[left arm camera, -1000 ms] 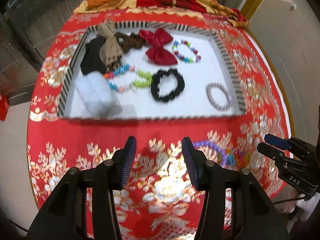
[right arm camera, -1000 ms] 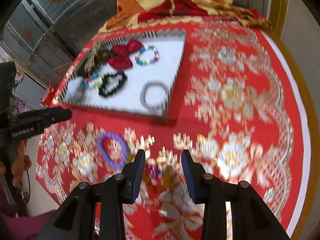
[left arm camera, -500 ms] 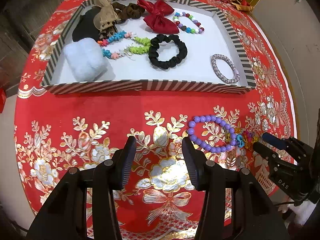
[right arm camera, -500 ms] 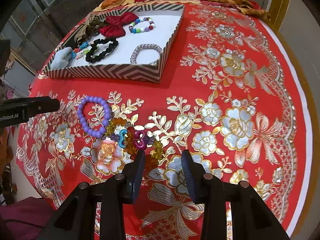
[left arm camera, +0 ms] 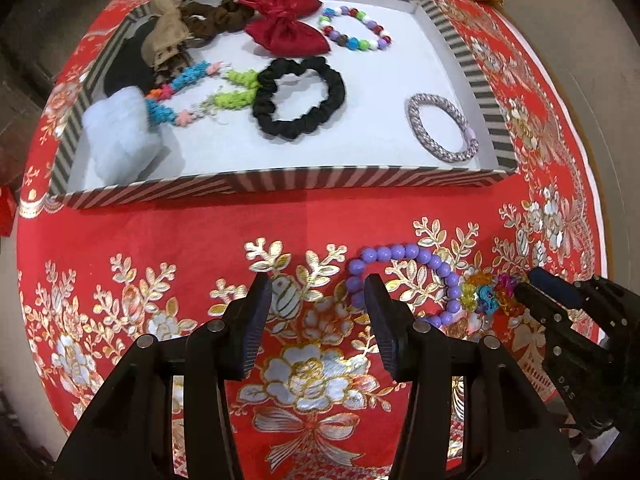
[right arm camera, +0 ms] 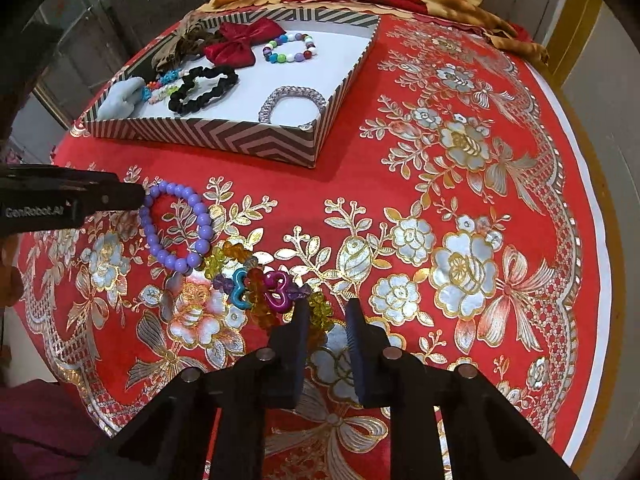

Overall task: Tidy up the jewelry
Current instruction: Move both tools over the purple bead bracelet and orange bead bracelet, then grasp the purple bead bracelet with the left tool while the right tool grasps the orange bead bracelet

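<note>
- Red cloth (right arm camera: 360,184) with gold and silver embroidered flowers covers the round table under both grippers.
- Right gripper (right arm camera: 327,314) has its jaws narrowly parted, with the near end of the charm bracelet (right arm camera: 264,284) between the tips; whether the pads touch it cannot be told.
- That bracelet is a lumpy string of translucent amber, yellow-green and purple faceted beads with glossy teal and magenta charms, lying on the cloth.
- Left gripper (left arm camera: 318,284) is open and empty, its ribbed pads low over the cloth, its right tip at the purple bracelet (left arm camera: 404,280).
- Smooth, round, matte lilac beads form that ring, which touches the charm bracelet just left of the right gripper.
- Farther ahead sits a shallow card tray (left arm camera: 280,188) with striped walls and a white floor.
- Inside it: a silvery braided bangle (left arm camera: 442,128) nearest, a black ruffled scrunchie (left arm camera: 300,98), a pale fluffy piece (left arm camera: 120,140), then a multicoloured bead bracelet (left arm camera: 356,34) and a satin red bow (left arm camera: 286,26).
</note>
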`<state>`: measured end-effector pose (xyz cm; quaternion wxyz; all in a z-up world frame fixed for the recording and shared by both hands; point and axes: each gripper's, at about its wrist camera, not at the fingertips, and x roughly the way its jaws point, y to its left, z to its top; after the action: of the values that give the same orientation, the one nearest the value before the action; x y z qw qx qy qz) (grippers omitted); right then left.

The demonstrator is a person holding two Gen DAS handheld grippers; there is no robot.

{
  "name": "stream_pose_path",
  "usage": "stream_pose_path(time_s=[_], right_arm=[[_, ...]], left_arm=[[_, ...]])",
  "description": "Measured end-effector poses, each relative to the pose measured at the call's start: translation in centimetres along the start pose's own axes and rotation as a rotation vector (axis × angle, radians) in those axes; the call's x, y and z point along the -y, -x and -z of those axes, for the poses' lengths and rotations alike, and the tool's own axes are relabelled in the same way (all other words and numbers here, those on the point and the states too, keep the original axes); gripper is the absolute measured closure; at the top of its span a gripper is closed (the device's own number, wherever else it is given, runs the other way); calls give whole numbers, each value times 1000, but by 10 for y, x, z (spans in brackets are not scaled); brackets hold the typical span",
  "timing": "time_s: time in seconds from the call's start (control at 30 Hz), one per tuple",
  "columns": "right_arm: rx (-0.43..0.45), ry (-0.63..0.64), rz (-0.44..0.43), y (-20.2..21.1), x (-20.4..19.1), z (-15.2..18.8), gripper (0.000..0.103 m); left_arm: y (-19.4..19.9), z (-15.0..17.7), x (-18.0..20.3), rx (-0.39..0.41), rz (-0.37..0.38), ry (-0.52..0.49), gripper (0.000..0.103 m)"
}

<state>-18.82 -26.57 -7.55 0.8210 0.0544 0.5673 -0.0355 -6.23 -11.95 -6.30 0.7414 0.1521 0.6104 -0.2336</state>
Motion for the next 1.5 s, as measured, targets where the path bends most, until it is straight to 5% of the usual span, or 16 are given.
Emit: stream_pose_path(time_s=[0.3,0.4,0.47,0.9,1.5], right_arm=[[33,-14,-42,-1,2,-1,85],[32,-15,-61,-1,3,-1,94],[38,-18,-76,1,2,-1,94],[177,-7,-128,67,-9,-20,94],[308,54,-76,118,-8,-75,94]], left_arm=[[-14,-8,21,2,-43,-51,56],[-14,-8,26,32,-52,-78,91],[-11,-6,28,29,-32,-77,95],[71,-9,22,150,125,-70,95],[142,-41,-58,289,60,29,95]])
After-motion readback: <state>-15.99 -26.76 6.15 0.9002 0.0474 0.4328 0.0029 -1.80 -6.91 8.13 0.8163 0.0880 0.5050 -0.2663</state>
